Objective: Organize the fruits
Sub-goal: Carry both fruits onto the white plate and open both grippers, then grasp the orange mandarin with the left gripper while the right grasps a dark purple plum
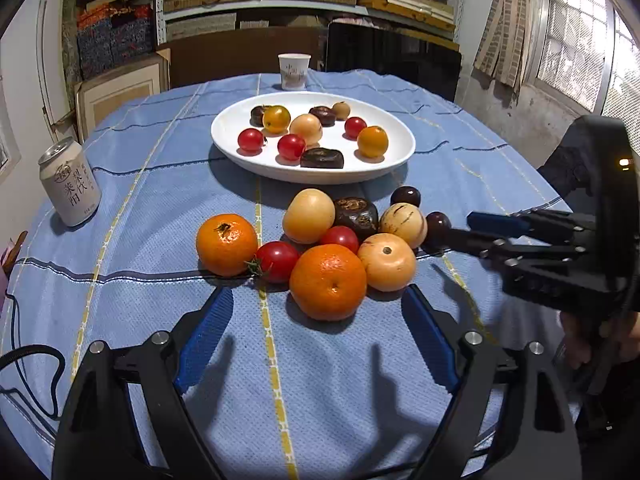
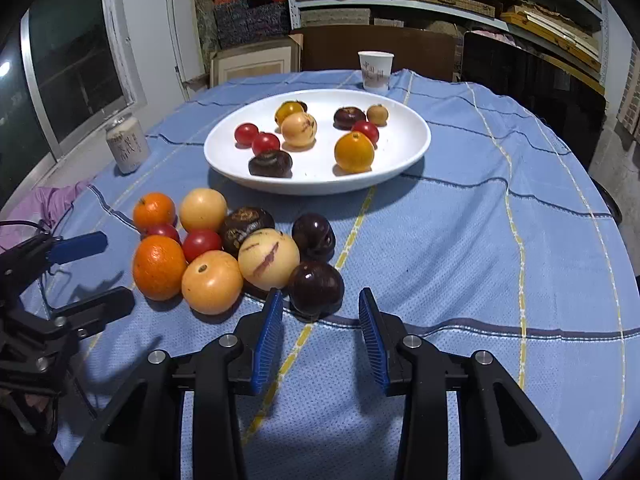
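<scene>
From the left wrist camera, the left gripper [image 1: 316,300] fills the bottom of the frame with its blue-padded jaws spread wide and nothing between them; a glossy orange [image 1: 328,281] sits just beyond the fingertips on the blue striped tablecloth [image 1: 140,240]. That orange belongs to a tight cluster in mid-frame: a second orange [image 1: 226,244] to the left, two red cherry tomatoes, three pale yellow round fruits, one streaked with purple, a wrinkled brown fruit and two dark purple ones. Above the cluster a white oval plate [image 1: 240,152] carries smaller fruits in red, orange-yellow, pale yellow and dark brown. At far left stands a white drink can [image 1: 70,182] printed with Chinese characters, too distorted to read surely; a paper cup [image 1: 294,71] with faint printing stands at the top centre. The right gripper [image 1: 460,226] reaches in from the right edge towards a dark purple fruit; its jaws are parted. From the right wrist camera, the right gripper [image 2: 320,300] has its blue pads a modest way apart, gripping nothing; a shiny dark purple fruit [image 2: 316,288] lies just ahead of the left pad. The cluster spreads to the left of centre, the plate [image 2: 416,140] above it, and the left gripper [image 2: 100,268] enters wide open at the left edge.
</scene>
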Demonstrator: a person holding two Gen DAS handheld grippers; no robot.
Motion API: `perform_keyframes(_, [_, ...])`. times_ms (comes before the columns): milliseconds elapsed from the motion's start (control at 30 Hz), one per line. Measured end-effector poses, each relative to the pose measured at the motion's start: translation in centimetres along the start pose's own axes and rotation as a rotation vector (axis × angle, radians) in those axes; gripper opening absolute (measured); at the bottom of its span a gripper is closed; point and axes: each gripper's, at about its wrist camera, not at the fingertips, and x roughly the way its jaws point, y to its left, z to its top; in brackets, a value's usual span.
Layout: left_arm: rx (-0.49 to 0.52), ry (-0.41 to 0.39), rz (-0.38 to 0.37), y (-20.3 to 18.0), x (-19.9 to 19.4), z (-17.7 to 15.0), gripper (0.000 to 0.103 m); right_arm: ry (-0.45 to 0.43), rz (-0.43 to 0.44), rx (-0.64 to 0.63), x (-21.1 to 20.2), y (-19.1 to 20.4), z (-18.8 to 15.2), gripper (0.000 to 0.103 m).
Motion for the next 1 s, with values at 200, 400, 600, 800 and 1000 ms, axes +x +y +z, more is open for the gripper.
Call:
perform_keyframes(200, [-0.009,0.008,0.005,0.1,0.0,-0.7,0.084,0.009,-0.008,-0.033,0.2,0.7,0.0,0.04])
perform_keyframes(400, [-0.008,0.028,-0.002,-0.2,0.6,-0.6,0.084,0.042,-0.029,-0.019,1.7,0.3,0.7,0.04])
perform_keyframes(600, [-0.019,0.047,-0.01,-0.3,1.4,-0.4,0.084,0.025,-0.005,-0.023,2.2,0.6,0.9,0.033])
perform_keyframes(800, [-0.046,0.054,0.024,0.1,2.2,0.4,0.083,-0.053,-0.001,-0.05,0.0,1.2,0.3,0.033])
perform_keyframes(1000, [-0.049,0.099,0.022,-0.2,3.4,0.9,0.059,-0.085,0.023,-0.008,-0.9,0.3,0.1,0.034])
